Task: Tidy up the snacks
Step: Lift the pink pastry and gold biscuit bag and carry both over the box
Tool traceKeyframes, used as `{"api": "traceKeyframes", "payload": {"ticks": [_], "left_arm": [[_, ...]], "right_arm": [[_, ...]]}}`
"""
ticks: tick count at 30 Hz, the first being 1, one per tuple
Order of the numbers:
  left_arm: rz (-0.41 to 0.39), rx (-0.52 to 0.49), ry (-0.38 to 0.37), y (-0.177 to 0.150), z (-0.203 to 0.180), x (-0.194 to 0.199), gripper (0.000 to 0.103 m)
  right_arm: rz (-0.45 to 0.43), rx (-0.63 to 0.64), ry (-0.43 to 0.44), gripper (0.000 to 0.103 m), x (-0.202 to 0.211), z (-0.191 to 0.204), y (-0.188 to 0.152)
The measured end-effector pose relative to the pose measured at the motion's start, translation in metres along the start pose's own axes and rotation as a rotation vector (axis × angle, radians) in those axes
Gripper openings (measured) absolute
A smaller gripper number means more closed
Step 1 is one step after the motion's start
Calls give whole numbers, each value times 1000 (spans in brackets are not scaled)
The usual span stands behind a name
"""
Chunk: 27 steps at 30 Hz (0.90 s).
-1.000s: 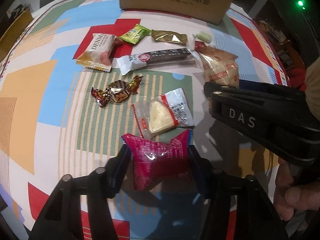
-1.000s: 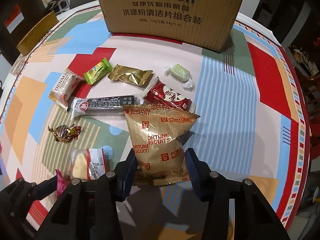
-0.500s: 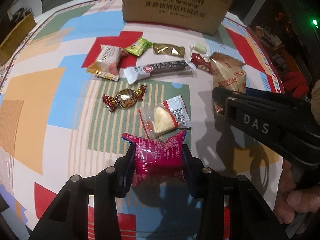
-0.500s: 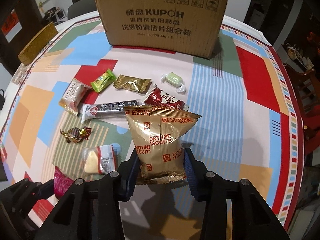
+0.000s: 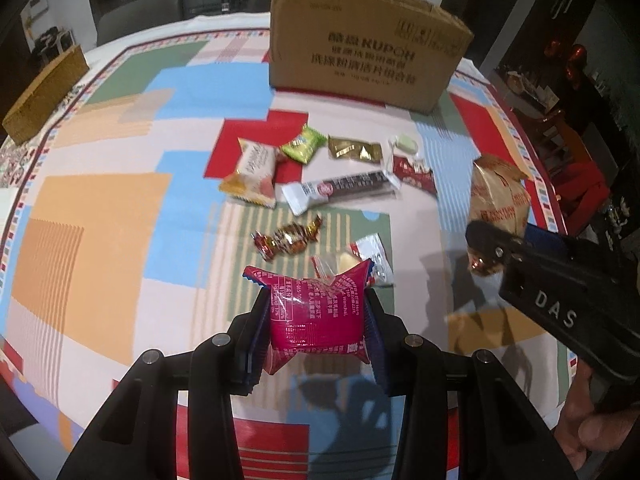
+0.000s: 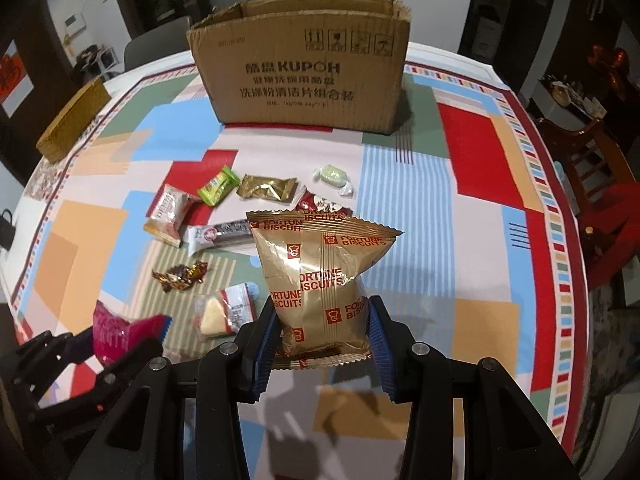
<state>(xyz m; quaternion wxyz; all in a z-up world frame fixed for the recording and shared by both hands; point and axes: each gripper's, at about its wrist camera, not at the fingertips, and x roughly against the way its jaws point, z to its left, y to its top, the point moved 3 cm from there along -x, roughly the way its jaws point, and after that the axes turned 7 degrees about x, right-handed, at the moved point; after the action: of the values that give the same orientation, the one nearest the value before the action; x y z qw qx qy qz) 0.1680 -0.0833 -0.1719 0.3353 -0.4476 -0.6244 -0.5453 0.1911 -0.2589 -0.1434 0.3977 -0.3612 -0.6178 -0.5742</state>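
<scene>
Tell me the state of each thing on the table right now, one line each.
Left gripper: shut on the pink packet, lifted.
Right gripper: shut on the gold biscuit bag, lifted.
Cardboard box: upright, top open.
Long dark bar: lying flat on the tablecloth.
Twisted candy: wrapped, lying loose.
Green packet: sealed, lying flat.

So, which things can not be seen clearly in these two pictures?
- Inside of the cardboard box: both views, hidden by its front wall.
- White wedge snack: left wrist view, partly covered by the pink packet in the left gripper.
- Dark bar: right wrist view, its end hidden behind the biscuit bag.
- Pink packet's print: blurred.
</scene>
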Motion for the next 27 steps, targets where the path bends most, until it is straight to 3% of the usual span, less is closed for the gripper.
{"api": "traceKeyframes", "payload": {"ticks": [27], "left_arm": [[-191,-73,-21,50,8,60,42]], "right_arm": [[-175,-45,-51,44,64,15,33]]}}
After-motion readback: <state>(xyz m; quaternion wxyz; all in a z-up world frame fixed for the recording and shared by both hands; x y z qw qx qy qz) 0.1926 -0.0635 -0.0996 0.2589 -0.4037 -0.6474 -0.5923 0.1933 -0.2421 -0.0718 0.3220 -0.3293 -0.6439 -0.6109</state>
